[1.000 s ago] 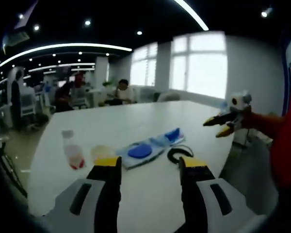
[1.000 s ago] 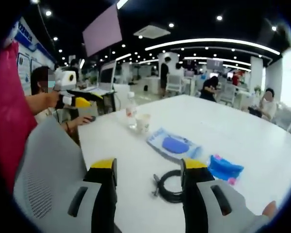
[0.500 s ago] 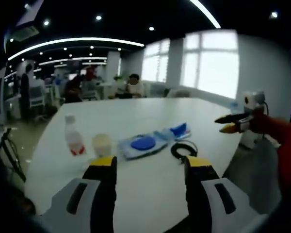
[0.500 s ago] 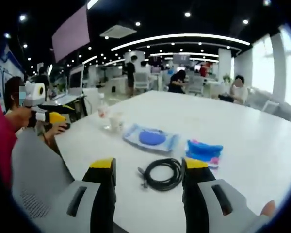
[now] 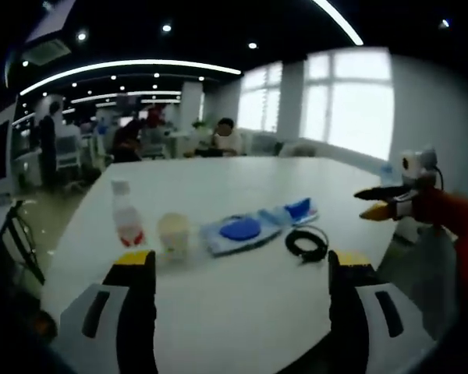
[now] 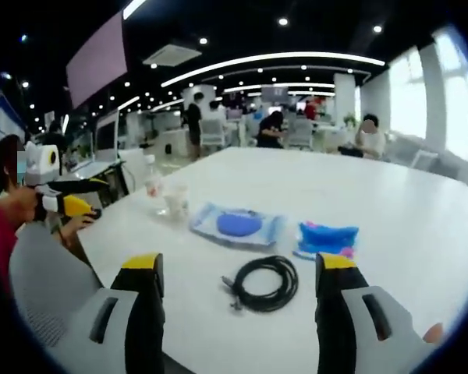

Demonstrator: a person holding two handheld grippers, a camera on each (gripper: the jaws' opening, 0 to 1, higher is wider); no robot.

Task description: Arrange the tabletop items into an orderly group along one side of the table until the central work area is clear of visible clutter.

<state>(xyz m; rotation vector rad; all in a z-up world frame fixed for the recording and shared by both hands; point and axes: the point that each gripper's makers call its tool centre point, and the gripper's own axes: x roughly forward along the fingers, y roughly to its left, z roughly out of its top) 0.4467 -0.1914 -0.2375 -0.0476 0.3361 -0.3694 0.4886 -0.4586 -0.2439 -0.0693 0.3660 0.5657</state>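
The fingers of the left gripper (image 5: 238,292) stand spread wide with nothing between them, raised above the near edge of the white desk (image 5: 242,312); those of the right gripper (image 6: 238,300) are likewise parted wide and hold nothing, poised over the same desk from the other side. In the left gripper view the items lie in a loose line across the middle of the desk: a clear plastic bottle (image 5: 126,214) with a red label stands upright, a pale cup (image 5: 174,234) stands just beside it, then a flat clear packet with a blue round pad (image 5: 238,231) inside, a blue pouch (image 5: 299,209) touching or nearly touching the packet's far end, and a coiled black cable (image 5: 307,243) nearer the edge. The right gripper view shows the same set from the opposite angle, with the cable (image 6: 264,283) lying closest between the fingers, the packet (image 6: 238,224) and the blue pouch (image 6: 326,238) beyond it, and the bottle (image 6: 152,187) and cup (image 6: 175,201) further off to the left. Judging from this, the tidying has hardly begun: nothing is gripped, the things occupy the central area, and all five have yet to be gathered along one side.
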